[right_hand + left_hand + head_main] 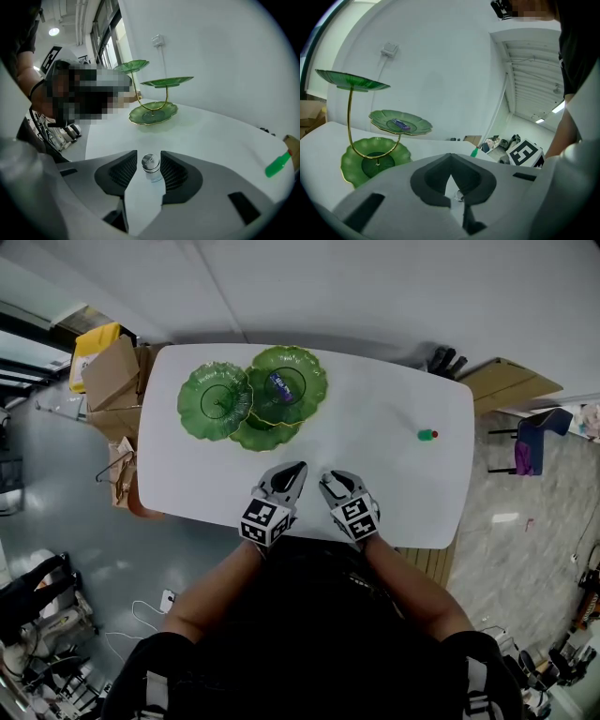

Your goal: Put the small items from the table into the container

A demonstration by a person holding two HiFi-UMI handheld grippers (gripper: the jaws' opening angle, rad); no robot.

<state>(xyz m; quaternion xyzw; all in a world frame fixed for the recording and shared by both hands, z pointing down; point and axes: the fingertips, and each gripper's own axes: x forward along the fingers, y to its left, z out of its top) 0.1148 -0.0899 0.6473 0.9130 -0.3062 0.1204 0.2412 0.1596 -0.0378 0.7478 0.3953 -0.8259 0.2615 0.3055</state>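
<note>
On the table (211, 140), vial (150, 165) upright

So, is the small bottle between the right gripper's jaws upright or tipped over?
Upright. The small bottle stands on the table, silver cap up; the right gripper is open around it.

A green stand (251, 399) is sitting at the far left of the table (375, 488), a purple thing (281, 385) lying on one plate (307, 365). A small green thing (427, 435) is lying far right. The left gripper (292, 472) and right gripper (332, 481) are hanging by the near edge.
</note>
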